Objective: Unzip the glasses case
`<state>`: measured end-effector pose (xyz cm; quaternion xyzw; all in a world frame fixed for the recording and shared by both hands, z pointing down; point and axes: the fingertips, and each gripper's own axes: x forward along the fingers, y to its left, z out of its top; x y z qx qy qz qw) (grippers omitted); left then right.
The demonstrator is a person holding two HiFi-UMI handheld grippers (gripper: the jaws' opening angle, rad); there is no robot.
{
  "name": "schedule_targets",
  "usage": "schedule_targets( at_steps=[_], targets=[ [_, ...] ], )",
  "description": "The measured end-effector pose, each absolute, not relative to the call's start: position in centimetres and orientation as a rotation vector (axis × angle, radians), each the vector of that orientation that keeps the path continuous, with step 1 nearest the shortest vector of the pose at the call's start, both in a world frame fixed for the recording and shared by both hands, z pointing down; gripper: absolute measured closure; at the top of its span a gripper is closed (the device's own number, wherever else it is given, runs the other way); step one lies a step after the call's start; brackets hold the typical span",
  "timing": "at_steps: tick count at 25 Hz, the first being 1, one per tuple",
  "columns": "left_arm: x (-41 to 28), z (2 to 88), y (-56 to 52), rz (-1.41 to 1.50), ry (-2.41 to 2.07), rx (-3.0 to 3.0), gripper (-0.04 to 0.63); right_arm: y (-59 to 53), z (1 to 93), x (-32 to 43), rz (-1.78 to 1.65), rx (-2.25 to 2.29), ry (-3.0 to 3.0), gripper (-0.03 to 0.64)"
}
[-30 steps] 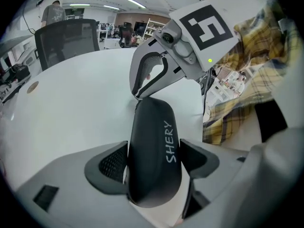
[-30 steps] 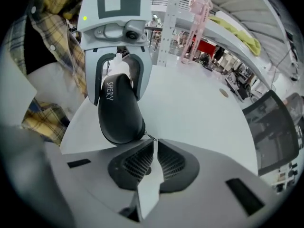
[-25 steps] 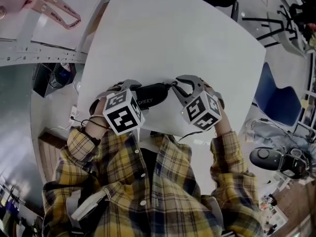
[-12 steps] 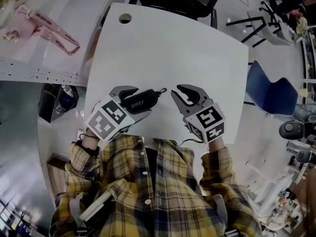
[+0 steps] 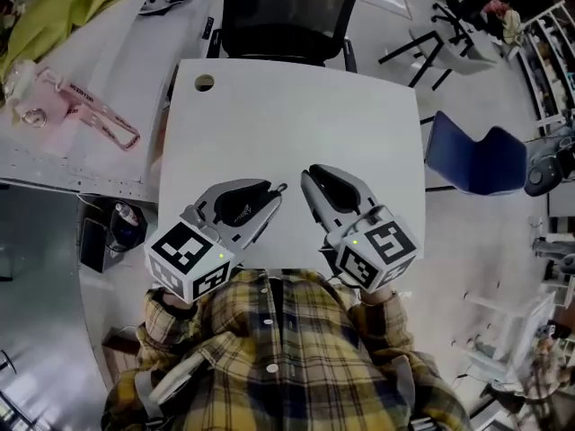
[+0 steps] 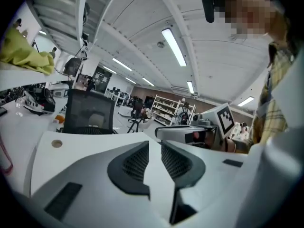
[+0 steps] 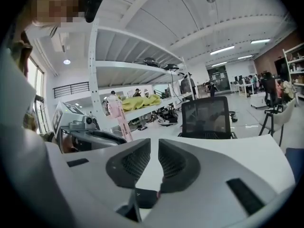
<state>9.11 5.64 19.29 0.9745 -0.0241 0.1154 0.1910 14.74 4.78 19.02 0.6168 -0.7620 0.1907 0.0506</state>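
Note:
The black glasses case (image 5: 241,206) shows under my left gripper (image 5: 260,196) in the head view, its zipper pull (image 5: 281,188) poking out toward the right. The right gripper view catches the case (image 7: 145,197) low on the white table (image 5: 296,106), beneath the jaws. My left gripper (image 6: 154,148) is raised; its jaws have just been closing to a narrow gap, and nothing is between them. My right gripper (image 5: 313,176) hangs beside it, also raised. Its jaws (image 7: 154,148) stand a little apart with only table showing through.
A black office chair (image 5: 287,12) stands at the table's far edge and a blue chair (image 5: 476,155) at its right. The table has a cable hole (image 5: 205,83) near the far left corner. A pink lanyard (image 5: 90,115) lies on the bench at left.
Both grippers have risen off the table toward the camera. The left jaws, wide around the case before, have narrowed and let go of it. The right gripper has rolled.

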Motion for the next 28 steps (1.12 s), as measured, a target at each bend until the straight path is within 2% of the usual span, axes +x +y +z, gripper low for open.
schedule_targets(
  at_steps=[4, 8, 28],
  targets=[
    [9.3, 16.9, 6.4, 0.245, -0.071, 2.756, 0.558, 5.7, 17.0, 14.2, 0.563, 1.915, -2.367, 0.596],
    [9.4, 16.2, 7.2, 0.228, -0.045, 2.757, 0.588, 6.4, 16.6, 13.4, 0.534, 1.911, -2.369, 0.616],
    [9.2, 15.7, 7.2, 0.227, -0.068, 2.783, 0.588, 6.8, 17.0, 12.1, 0.508, 1.838, -2.356, 0.618]
  ],
)
